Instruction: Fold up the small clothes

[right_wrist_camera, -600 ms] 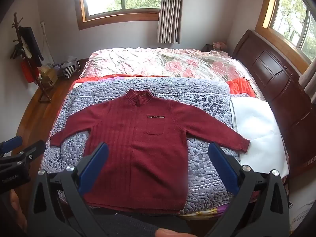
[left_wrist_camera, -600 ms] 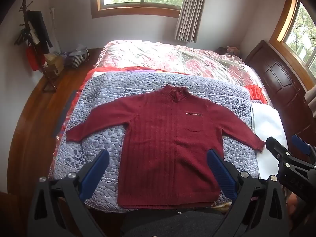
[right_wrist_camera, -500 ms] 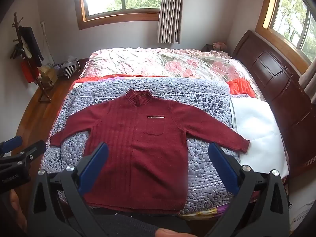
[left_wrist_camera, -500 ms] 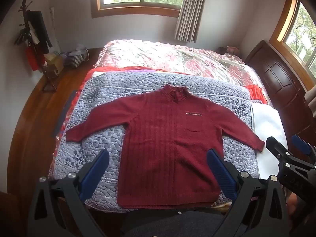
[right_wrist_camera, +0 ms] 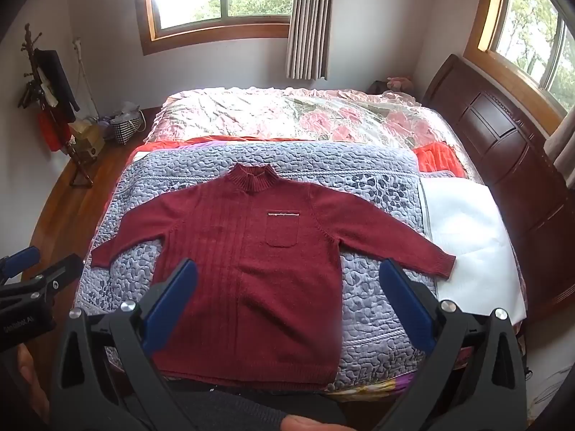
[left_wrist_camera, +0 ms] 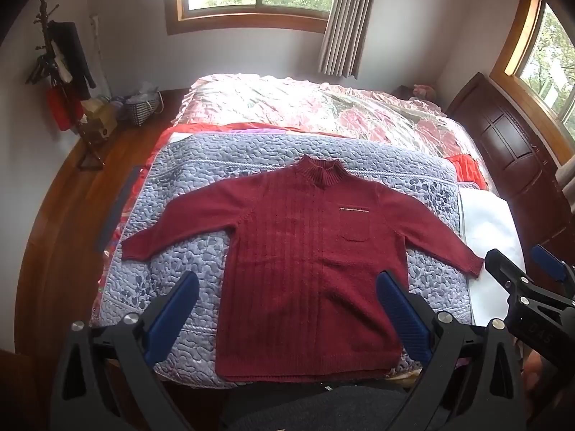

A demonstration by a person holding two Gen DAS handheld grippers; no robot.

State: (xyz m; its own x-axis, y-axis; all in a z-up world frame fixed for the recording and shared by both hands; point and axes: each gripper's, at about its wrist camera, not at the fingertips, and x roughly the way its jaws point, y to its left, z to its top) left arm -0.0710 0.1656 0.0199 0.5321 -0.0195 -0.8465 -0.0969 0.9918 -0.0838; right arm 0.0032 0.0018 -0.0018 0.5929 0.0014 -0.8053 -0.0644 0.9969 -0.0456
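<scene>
- We see a dark red sweater (left_wrist_camera: 309, 265) lying flat, front up, on a grey-blue quilt (left_wrist_camera: 201, 179) spread over the near half of the bed (right_wrist_camera: 287, 118); both sleeves are out to the sides, collar toward the far side, and there is a chest pocket with a pale strip along its top.
- Our left gripper (left_wrist_camera: 287, 309) hangs above the sweater's hem, blue pads spread wide, holding nothing.
- Our right gripper (right_wrist_camera: 287, 301) hangs above the hem too, fingers equally wide apart and empty.
- White lettering on the left gripper's body, seen from the right wrist, is too blurred for us to read with confidence.
- A white sheet (right_wrist_camera: 467, 222) lies just beside the quilt's right edge.
</scene>
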